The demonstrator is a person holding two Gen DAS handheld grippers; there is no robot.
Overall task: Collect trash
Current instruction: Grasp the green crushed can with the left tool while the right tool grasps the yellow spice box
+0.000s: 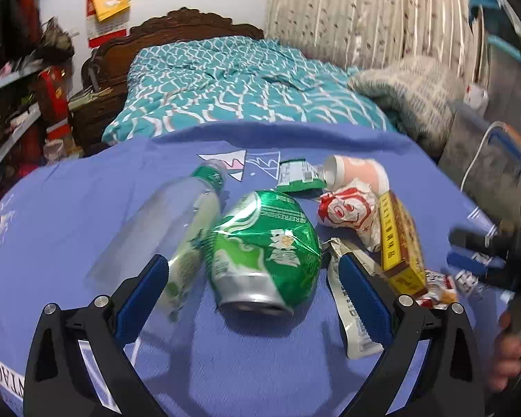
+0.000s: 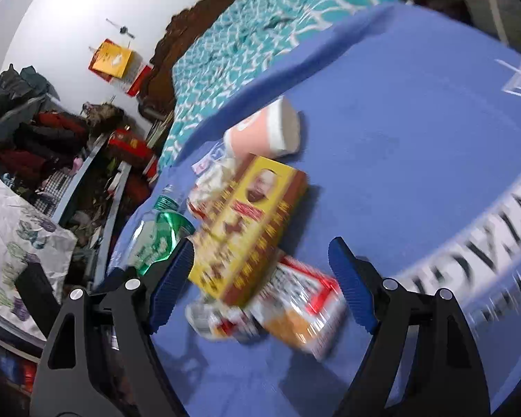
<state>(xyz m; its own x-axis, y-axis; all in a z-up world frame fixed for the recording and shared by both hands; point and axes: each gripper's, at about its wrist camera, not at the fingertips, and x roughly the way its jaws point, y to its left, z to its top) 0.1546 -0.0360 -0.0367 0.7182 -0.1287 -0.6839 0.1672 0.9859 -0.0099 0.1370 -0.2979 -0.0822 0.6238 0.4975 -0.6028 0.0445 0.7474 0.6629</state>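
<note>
Crushed green aluminium can (image 1: 265,253) is framed by wide-open, empty left gripper (image 1: 251,271); clear plastic bottle (image 1: 177,229) just beside. Yellow cardboard box (image 2: 248,229) and red-orange snack wrapper (image 2: 302,316) are framed by open, empty right gripper (image 2: 260,267), seen blurred.

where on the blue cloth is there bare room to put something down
Bare blue cloth lies right of the yellow box and paper cup, out toward the white lettering. Another free patch lies left of the clear bottle. The middle is crowded: crushed green can, wrappers and box packed close together.
</note>
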